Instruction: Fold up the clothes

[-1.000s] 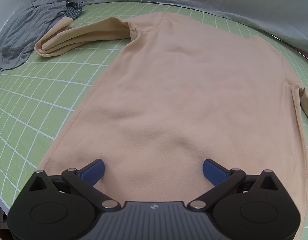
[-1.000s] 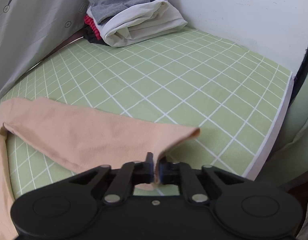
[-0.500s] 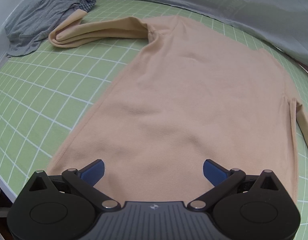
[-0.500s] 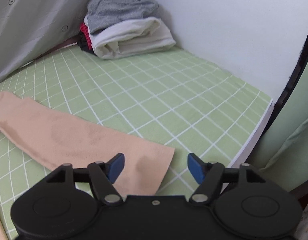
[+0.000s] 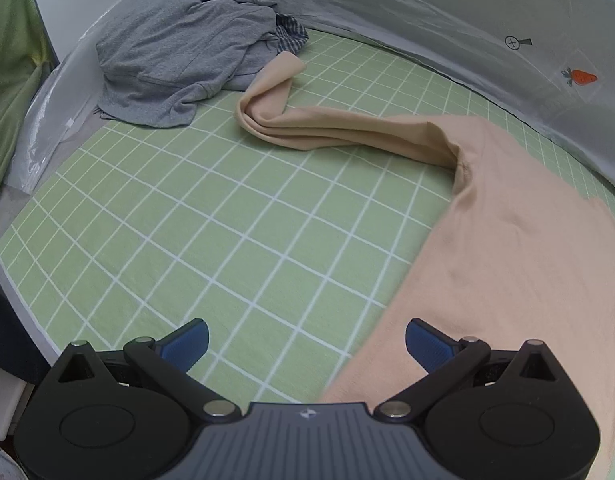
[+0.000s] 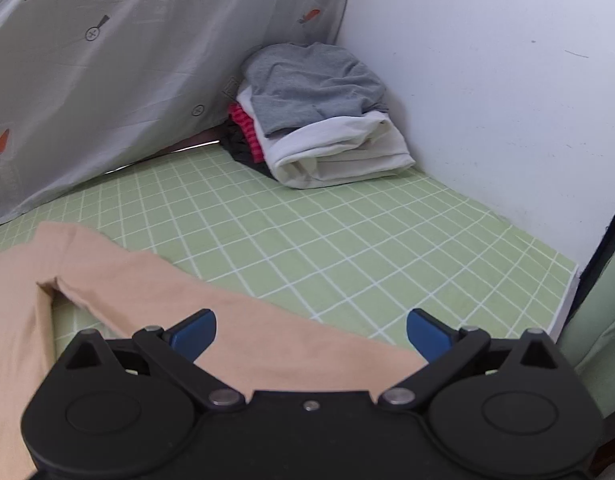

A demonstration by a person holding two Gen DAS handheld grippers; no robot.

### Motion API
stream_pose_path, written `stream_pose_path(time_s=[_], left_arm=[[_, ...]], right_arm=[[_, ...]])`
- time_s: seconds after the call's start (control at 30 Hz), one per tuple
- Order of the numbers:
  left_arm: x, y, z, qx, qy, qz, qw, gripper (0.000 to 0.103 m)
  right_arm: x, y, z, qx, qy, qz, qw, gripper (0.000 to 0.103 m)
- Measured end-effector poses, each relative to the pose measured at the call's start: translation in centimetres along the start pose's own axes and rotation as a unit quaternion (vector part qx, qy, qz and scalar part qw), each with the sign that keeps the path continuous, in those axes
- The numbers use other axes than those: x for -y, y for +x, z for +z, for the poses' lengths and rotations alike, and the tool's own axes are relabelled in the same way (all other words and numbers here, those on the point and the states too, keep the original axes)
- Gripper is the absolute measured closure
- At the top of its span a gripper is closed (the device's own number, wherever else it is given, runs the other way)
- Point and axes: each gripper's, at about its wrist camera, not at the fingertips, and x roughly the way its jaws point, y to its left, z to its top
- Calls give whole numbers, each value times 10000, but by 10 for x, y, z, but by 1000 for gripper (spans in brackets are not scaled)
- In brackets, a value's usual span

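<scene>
Peach shirt spread on a green checked sheet

Both tools hang open and empty: left tool beside the shirt, right tool, still widening, over its sleeve; the folded pile sits well beyond the shirt, by the white wall.

Peach shirt body cut off right and bottom; right sleeve cuff hidden behind right gripper. Checked cloth mostly buried under grey heap.

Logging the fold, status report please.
Left gripper open, empty. Right gripper jaws opening, nothing between the pads. Beige shirt flat, far sleeve bunched against grey clothes pile.
</scene>
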Motion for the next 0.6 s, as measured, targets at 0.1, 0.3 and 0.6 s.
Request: stream_pose_path(time_s=[0.1,0.3,0.6], left_arm=[[-22,9,23,91,99,-83,9999,0],[-65,41,79,202,367,-175,9990,0],[-97,92,171,248,498,-410,9976,1]], right_arm=[[-41,-15,-8,-122,-20,3,9999,0],[-143,-40,-44,-540,-359,398,9971,0],[-253,-40,-84,-1300,-585,476,9886,0]])
